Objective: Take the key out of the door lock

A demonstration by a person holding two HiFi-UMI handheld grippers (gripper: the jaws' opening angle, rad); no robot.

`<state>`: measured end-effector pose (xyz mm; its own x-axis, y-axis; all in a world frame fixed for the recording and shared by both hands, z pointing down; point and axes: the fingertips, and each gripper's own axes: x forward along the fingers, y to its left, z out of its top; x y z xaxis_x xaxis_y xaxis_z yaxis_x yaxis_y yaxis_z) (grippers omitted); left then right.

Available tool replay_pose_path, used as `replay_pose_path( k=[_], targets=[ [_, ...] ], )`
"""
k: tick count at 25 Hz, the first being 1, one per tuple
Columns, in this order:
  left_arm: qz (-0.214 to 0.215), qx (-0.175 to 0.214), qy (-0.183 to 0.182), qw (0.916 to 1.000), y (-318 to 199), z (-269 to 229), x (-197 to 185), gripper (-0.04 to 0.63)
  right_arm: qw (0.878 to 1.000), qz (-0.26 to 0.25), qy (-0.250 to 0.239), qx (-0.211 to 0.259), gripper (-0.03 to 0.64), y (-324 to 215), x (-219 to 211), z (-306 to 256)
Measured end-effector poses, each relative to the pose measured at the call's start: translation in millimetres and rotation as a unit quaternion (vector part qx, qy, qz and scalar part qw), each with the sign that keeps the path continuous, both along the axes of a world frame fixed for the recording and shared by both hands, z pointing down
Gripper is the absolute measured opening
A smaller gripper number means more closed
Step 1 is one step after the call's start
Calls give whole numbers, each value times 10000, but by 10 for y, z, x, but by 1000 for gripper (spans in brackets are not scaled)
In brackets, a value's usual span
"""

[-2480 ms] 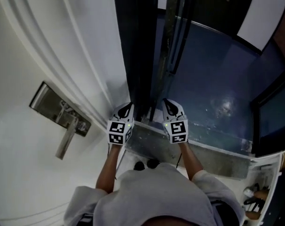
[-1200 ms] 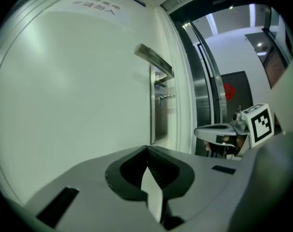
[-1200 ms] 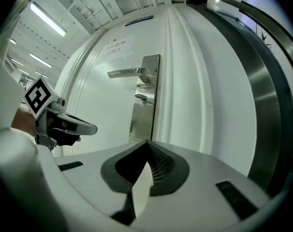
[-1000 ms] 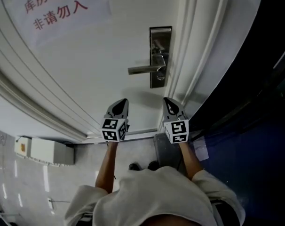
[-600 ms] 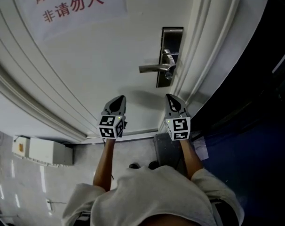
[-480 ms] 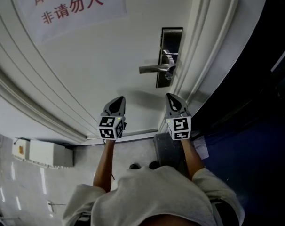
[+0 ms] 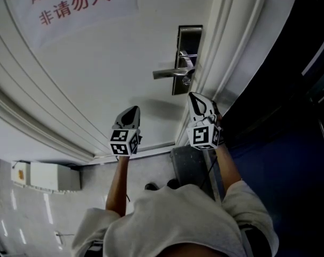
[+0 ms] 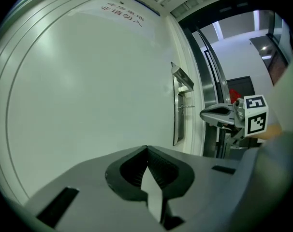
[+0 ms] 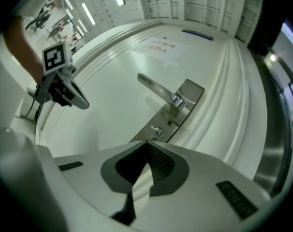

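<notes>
The left gripper [image 8: 147, 151] has its jaws closed together on nothing, near a white door [image 8: 88, 105]. Farther right, a metal lock plate [image 8: 176, 122] carries a thin key [image 8: 189, 106]. The right gripper [image 8: 209, 115] hovers just beside it.

we wear: pale grey shirt [image 7: 172, 218], short sleeves | our left gripper [image 7: 132, 113]: grey shell, black bumpy pads [image 8: 162, 167] inside | our right gripper [image 7: 198, 101]: grey shell, same inside | left cube [image 7: 120, 142], right cube [image 7: 200, 136]: black-and-white squares
</notes>
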<state>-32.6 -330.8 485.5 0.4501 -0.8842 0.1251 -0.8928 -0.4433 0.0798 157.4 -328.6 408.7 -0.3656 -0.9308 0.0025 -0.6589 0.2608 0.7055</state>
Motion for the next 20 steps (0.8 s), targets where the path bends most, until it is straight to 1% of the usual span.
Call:
replay_pose_path(
  k=[2, 5, 9, 12, 14, 16, 19, 20],
  targets=[
    [21, -8, 23, 10000, 5, 12, 28, 18, 9976, 71, 640, 240, 23, -18, 12, -41],
    [67, 8, -28, 10000, 7, 19, 68, 18, 9885, 132, 1402, 554, 23, -34, 17, -85],
    [105, -16, -22, 9999, 9, 25, 89, 18, 9666, 222, 2365, 965, 23, -73, -8, -112],
    [132, -33, -37, 9999, 24, 27, 109, 18, 9479, 285, 2936, 1205, 23, -102, -26, -107],
    [142, -17, -37, 9999, 23, 29, 103, 18, 9374, 315, 3202, 1335, 23, -110, -49, -101],
    [131, -8, -34, 9999, 25, 29, 86, 18, 9318, 331, 3328, 1409, 23, -106, -67, -96],
    [101, -18, -43, 9999, 26, 28, 51, 18, 9326, 291, 3349, 1312, 29, -116, -70, -61],
    [97, -23, -52, 9999, 27, 27, 44, 18, 9328, 283, 3368, 1249, 51, -127, -63, -37]
  ],
)
